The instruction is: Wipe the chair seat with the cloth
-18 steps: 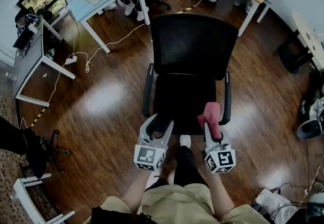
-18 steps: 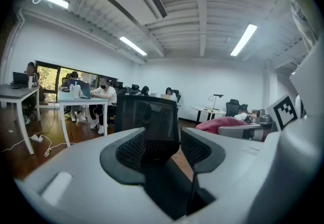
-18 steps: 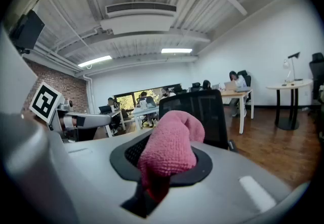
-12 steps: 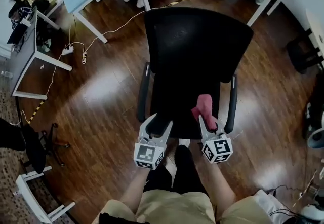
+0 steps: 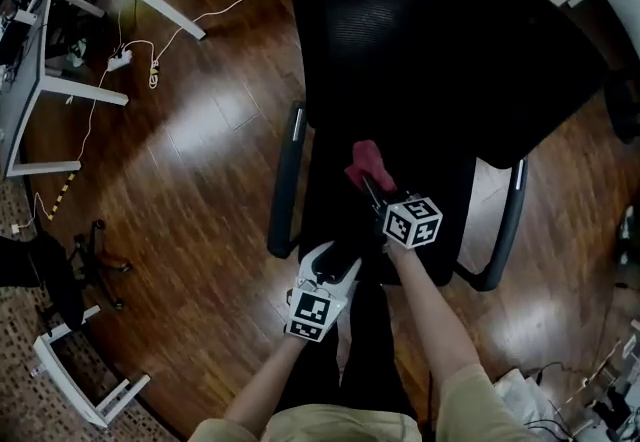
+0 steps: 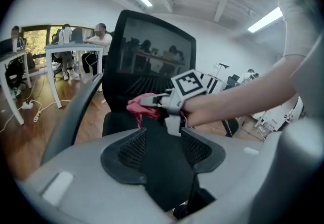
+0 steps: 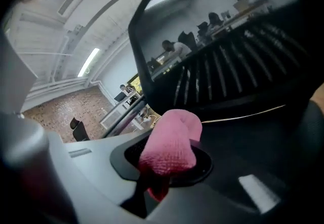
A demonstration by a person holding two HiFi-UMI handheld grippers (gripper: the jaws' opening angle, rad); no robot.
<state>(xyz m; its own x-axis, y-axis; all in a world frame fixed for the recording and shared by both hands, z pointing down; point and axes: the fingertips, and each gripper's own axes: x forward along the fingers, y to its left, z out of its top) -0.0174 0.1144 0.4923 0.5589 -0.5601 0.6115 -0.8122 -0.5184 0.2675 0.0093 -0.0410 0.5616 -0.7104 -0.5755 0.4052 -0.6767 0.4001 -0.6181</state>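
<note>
Compared with half a second ago, the right gripper (image 5: 376, 192) is carried farther forward over the chair seat (image 5: 455, 180) – its jaws are clenched on the pink cloth (image 5: 364, 165). The cloth is now held above the middle of the seat, close to the black mesh backrest (image 5: 440, 40); whether it is pressed on the surface cannot be told. The left gripper (image 5: 331, 262) is kept at the front edge of the seat, its jaws apart and nothing grasped. The chair is placed on a dark wooden floor (image 5: 200, 130) – a white desk (image 5: 40, 60) and cables (image 5: 130, 55) are seen at the left.
</note>
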